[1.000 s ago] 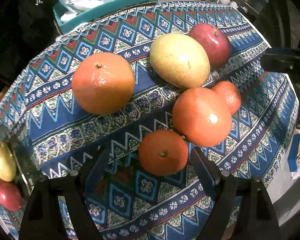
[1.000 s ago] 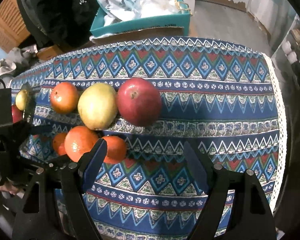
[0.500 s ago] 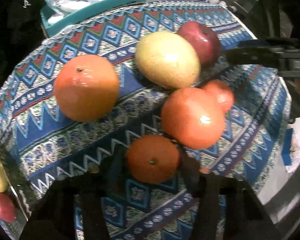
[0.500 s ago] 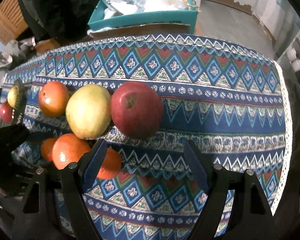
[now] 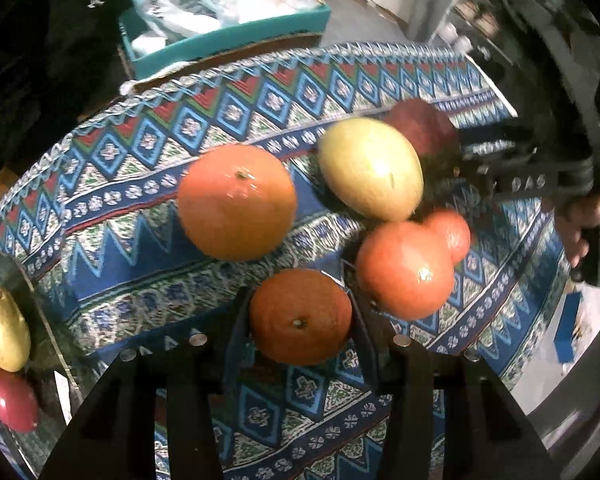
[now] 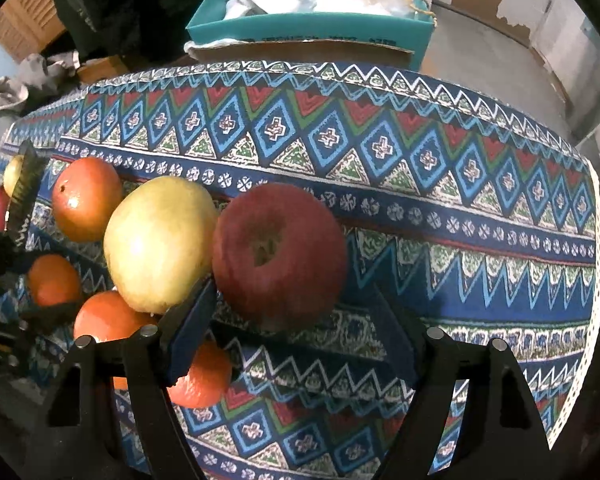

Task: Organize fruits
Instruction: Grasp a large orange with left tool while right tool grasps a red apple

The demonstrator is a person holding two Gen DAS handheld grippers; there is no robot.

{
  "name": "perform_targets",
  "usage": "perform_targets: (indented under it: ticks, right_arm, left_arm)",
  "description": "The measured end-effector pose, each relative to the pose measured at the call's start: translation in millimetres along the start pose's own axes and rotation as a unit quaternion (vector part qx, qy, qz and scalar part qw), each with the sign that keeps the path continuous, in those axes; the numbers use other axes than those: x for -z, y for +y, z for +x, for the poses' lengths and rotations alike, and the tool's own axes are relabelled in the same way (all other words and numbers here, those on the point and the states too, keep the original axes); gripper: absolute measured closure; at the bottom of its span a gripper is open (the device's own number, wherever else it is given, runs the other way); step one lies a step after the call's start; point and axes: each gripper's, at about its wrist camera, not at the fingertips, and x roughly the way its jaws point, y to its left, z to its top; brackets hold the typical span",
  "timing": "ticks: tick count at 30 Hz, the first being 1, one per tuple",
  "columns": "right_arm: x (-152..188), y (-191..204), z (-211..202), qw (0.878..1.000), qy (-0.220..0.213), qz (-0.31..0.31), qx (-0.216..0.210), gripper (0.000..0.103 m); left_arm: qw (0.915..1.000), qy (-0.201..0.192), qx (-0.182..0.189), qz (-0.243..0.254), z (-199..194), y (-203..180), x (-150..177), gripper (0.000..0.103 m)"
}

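Fruit lies on a patterned tablecloth [image 5: 228, 116]. My left gripper [image 5: 300, 324] is shut on a small orange [image 5: 300, 316], its fingers against both sides. Beyond it lie a big orange [image 5: 236, 200], a yellow mango [image 5: 370, 178], a red apple [image 5: 420, 128], a reddish orange [image 5: 404, 270] and a smaller one [image 5: 452, 234]. My right gripper [image 6: 296, 320] is open, its fingers on either side of the red apple [image 6: 278, 254], apart from it. The mango [image 6: 160, 242] touches the apple's left side. Several oranges [image 6: 86, 204] lie further left.
A teal box [image 6: 312, 30] with plastic bags stands behind the table's far edge. The tablecloth [image 6: 460, 184] is bare to the right of the apple, up to its lace edge. The left gripper shows at the left in the right wrist view [image 6: 4, 256].
My left gripper has closed on the small orange. My right gripper has moved forward until its open fingers flank the red apple.
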Motion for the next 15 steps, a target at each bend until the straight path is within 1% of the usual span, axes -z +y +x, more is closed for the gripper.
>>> perform_targets:
  ticks: [5, 6, 11, 15]
  right_arm:
    - [-5, 4, 11, 1.0, 0.001, -0.009, 0.0, 0.029]
    - [-6, 4, 13, 1.0, 0.001, -0.009, -0.002, 0.031]
    - [-9, 4, 19, 1.0, -0.005, -0.01, -0.003, 0.031]
    - [-5, 2, 16, 1.0, -0.012, -0.003, 0.002, 0.032]
  left_arm:
    - [0.9998, -0.011, 0.007, -0.016, -10, 10, -3, 0.055]
    - [0.9997, -0.012, 0.009, -0.019, -11, 11, -3, 0.055]
    - [0.9994, -0.017, 0.011, -0.027, -16, 14, -4, 0.055]
    - [0.9993, -0.022, 0.007, -0.029, -20, 18, -6, 0.055]
